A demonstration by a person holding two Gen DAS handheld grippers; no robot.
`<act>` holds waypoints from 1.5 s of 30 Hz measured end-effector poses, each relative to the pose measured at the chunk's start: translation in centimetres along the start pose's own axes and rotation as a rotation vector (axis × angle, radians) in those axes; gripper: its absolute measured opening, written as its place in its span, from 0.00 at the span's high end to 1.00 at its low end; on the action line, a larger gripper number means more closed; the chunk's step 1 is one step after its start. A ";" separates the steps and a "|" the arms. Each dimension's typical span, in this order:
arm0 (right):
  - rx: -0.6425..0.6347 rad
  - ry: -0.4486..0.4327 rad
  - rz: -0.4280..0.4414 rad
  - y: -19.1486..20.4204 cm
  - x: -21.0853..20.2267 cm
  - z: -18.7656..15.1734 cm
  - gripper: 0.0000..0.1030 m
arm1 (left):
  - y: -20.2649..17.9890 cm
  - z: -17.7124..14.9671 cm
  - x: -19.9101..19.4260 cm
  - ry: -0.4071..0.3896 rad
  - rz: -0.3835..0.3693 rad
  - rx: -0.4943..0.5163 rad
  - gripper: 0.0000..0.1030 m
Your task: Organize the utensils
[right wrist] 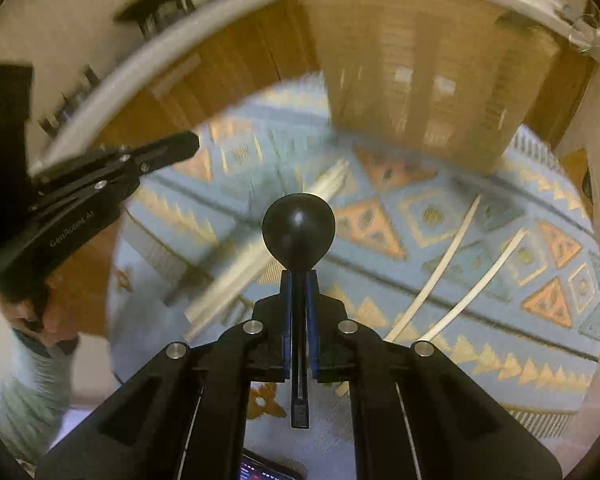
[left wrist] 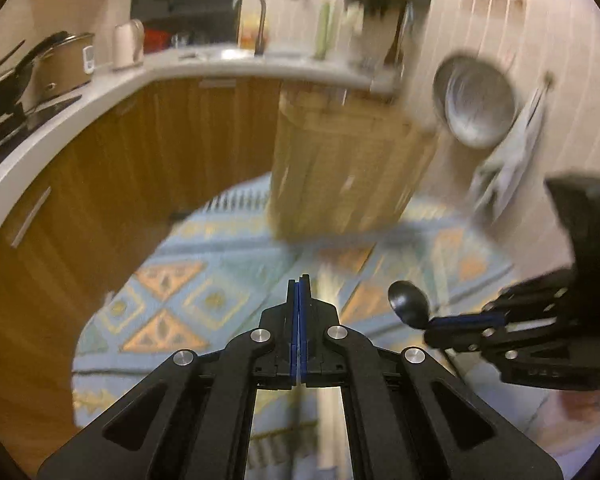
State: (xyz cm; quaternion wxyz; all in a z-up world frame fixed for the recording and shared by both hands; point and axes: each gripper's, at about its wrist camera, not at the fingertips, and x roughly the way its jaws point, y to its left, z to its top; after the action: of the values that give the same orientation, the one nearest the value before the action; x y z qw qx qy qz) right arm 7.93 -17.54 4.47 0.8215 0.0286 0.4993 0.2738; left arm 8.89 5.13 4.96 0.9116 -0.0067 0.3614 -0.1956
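My right gripper (right wrist: 299, 276) is shut on the handle of a black spoon (right wrist: 299, 228); the bowl sticks out past the fingertips and the handle runs back between the pads. It is held in the air above a patterned rug. The same spoon (left wrist: 410, 305) and right gripper (left wrist: 440, 326) show at the right of the left wrist view. My left gripper (left wrist: 299, 280) is shut with nothing between its blue pads; it also shows at the left of the right wrist view (right wrist: 192, 144). Both views are motion-blurred.
A blue and orange rug (left wrist: 204, 300) covers the floor. A curved white counter (left wrist: 100, 92) with wooden cabinets holds pots (left wrist: 66, 64) and a sink tap (left wrist: 256, 12). A wooden cabinet block (left wrist: 344, 168) stands ahead. A metal bowl (left wrist: 476, 100) hangs on the wall. Two pale sticks (right wrist: 452, 264) lie on the rug.
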 end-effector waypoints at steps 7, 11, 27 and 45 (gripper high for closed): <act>0.010 -0.145 0.039 -1.3 -4.5 0.9 0.95 | -0.3 2.3 0.3 0.006 -0.088 -0.027 1.00; 0.024 -0.118 0.049 -2.1 -3.5 0.5 0.95 | 0.1 -0.7 4.4 0.226 -0.006 0.011 0.70; 0.063 -0.051 0.085 -3.6 -0.3 -0.7 0.95 | -2.2 -3.2 10.0 0.466 0.126 0.211 0.91; 0.065 -0.684 -0.008 -5.7 -12.7 7.8 0.95 | -5.6 11.8 -1.5 -0.498 0.030 -0.045 0.91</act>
State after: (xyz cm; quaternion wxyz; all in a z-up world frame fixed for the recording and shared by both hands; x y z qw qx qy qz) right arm 12.38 -26.65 16.76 0.9411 0.1432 0.2034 0.2291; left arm 13.75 -1.01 15.48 0.9750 -0.0694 0.1300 -0.1663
